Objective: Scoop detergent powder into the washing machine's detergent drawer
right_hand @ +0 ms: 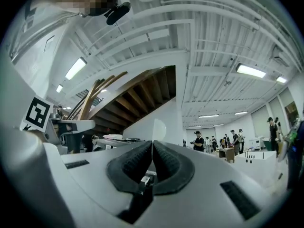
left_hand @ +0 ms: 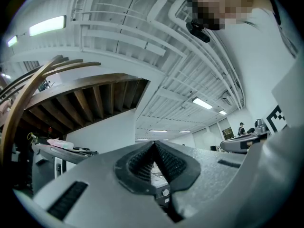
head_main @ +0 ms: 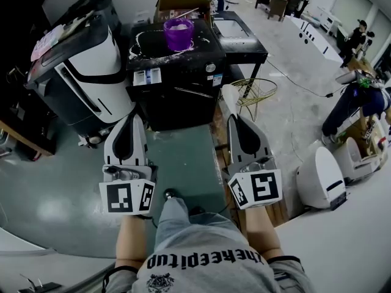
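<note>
the left gripper (head_main: 129, 122) and the right gripper (head_main: 236, 121) are both closed, jaws pressed together on nothing, low by the person's body with their tips pointing forward. straight ahead, well apart from both, stands the black washing machine (head_main: 177, 96). a purple cup (head_main: 178, 34) of white powder sits on its top surface, with powder spilt around it. the cup lies about midway between the two grippers, so neither is clearly nearer. no scoop or open drawer can be made out.

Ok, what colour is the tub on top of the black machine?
The tub is purple; head view shows it best.
</note>
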Demonstrator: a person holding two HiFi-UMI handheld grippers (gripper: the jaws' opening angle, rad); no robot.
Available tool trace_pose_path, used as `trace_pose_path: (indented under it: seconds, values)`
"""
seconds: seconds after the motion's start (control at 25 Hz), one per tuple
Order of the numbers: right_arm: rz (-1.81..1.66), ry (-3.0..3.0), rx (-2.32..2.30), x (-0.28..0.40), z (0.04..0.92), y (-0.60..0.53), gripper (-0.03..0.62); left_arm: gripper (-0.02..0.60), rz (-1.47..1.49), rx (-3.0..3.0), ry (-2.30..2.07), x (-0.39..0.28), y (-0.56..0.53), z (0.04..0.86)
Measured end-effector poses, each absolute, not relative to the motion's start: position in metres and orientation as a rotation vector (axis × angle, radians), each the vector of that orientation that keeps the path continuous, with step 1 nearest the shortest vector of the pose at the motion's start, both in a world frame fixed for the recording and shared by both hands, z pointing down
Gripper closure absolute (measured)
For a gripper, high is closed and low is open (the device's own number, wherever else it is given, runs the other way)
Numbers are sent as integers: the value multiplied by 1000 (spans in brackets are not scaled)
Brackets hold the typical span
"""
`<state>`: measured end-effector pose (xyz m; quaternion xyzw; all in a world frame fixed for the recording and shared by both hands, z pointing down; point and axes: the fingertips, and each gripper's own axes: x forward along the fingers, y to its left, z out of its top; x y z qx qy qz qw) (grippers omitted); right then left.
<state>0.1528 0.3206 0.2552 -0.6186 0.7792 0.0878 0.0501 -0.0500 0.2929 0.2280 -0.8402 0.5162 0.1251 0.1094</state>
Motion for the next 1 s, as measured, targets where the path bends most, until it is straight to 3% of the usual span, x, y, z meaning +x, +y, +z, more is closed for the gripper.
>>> trace_pose_path:
  seconds: [1.0]
  values:
    - [212,2253,-1997,138,245,118,588,578,427,-2530,1467,-68,76,216]
